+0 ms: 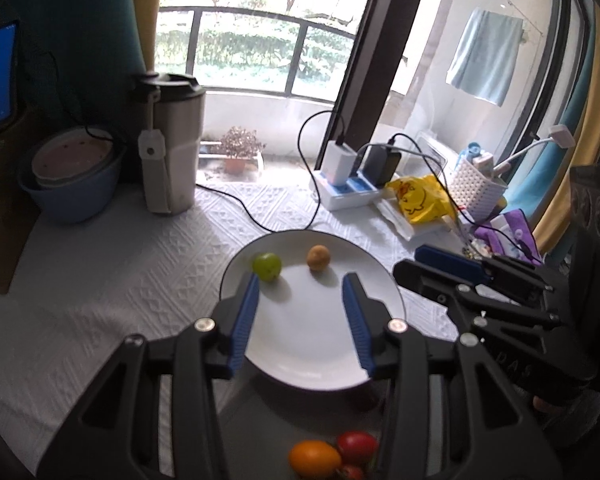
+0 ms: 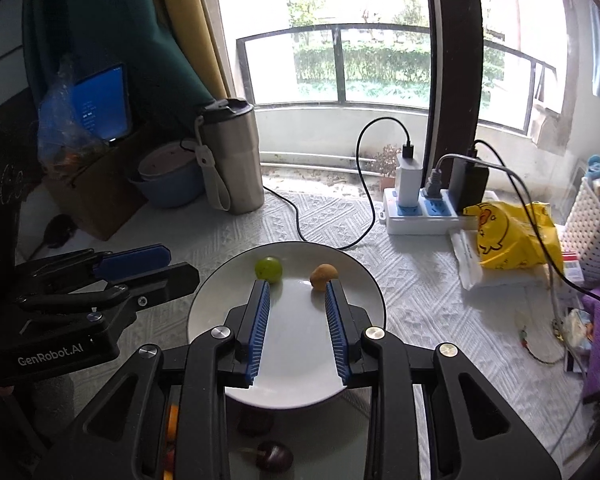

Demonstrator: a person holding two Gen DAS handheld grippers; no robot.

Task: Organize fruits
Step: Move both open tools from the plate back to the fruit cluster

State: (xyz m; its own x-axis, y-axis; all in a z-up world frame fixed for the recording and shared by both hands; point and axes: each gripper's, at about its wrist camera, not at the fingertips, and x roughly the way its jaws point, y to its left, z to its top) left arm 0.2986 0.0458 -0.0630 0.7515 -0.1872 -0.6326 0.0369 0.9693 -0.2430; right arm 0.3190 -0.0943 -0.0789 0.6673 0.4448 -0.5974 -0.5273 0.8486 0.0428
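Note:
A white plate (image 1: 312, 344) sits on the white tablecloth, also in the right wrist view (image 2: 292, 392). On its far side lie a green fruit (image 1: 267, 266) (image 2: 268, 268) and a brown fruit (image 1: 318, 257) (image 2: 323, 276). My left gripper (image 1: 302, 280) is open and empty above the plate. My right gripper (image 2: 296, 286) is open and empty above the plate, its fingers near both fruits. An orange fruit (image 1: 314, 458) and red tomatoes (image 1: 357, 446) lie below the plate. A dark fruit (image 2: 274, 455) lies near the plate's front edge.
A steel tumbler (image 1: 172, 144) (image 2: 232, 160) and stacked bowls (image 1: 74, 172) stand at the back left. A power strip with chargers (image 1: 348, 184) (image 2: 420, 208), a yellow bag (image 1: 424, 200) (image 2: 508, 236) and a white basket (image 1: 480, 184) stand at the right. A black cable crosses the cloth.

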